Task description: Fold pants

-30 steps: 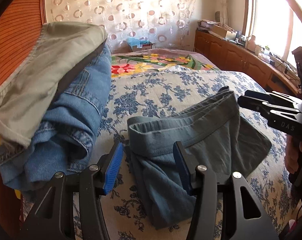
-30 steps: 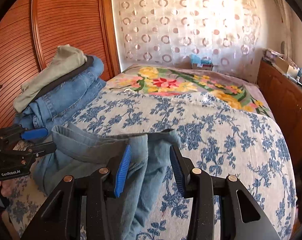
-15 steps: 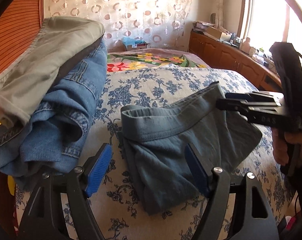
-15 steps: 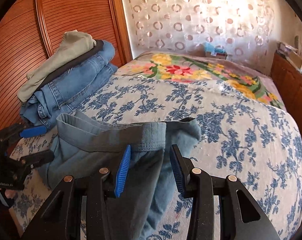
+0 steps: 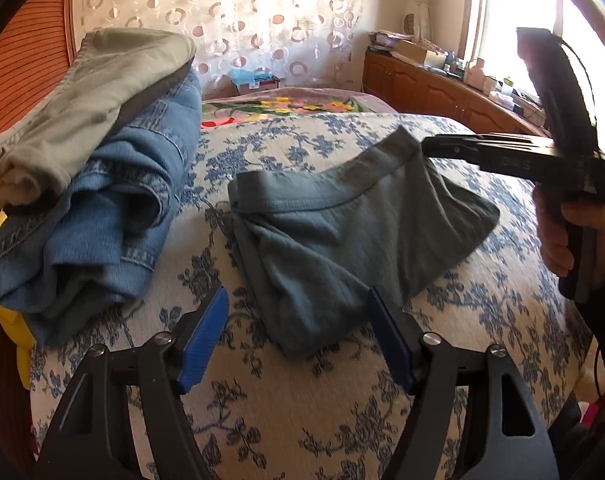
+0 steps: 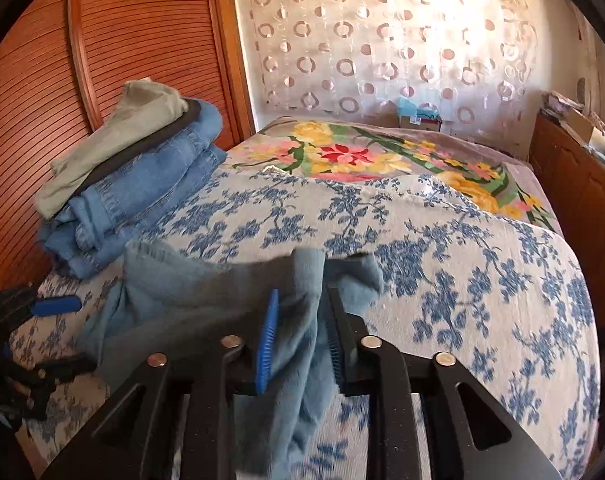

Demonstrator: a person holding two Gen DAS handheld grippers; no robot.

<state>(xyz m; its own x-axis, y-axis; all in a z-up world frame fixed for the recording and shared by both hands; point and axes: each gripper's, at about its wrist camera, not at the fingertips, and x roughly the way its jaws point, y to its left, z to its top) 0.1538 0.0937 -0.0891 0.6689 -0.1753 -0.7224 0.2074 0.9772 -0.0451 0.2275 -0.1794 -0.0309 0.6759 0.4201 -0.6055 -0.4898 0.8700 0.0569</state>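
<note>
Grey-blue pants (image 5: 342, 240) lie folded and bunched on the flowered bed cover (image 5: 302, 420). My left gripper (image 5: 298, 340) hovers at their near corner; its jaws are closing, the blue pads stand wide apart and touch no cloth. My right gripper (image 5: 426, 148), held by a hand, grips the far waistband corner and holds it raised. In the right wrist view the pants (image 6: 190, 300) hang bunched between the pads of the right gripper (image 6: 300, 336), whose jaws are opening slightly while still pressing on the cloth. The left gripper (image 6: 62, 334) shows at the left edge.
A pile of folded jeans (image 5: 114, 200) topped by a pale green garment (image 5: 102, 80) sits on the bed's left side against a wooden slatted wardrobe (image 6: 62, 60). A wooden cabinet (image 5: 422, 84) with clutter runs along the right wall under the window. A floral blanket (image 6: 342, 156) covers the far end.
My left gripper has opened wider and drawn back off the pants' near fold. My right gripper has narrowed onto the waistband and holds it up.
</note>
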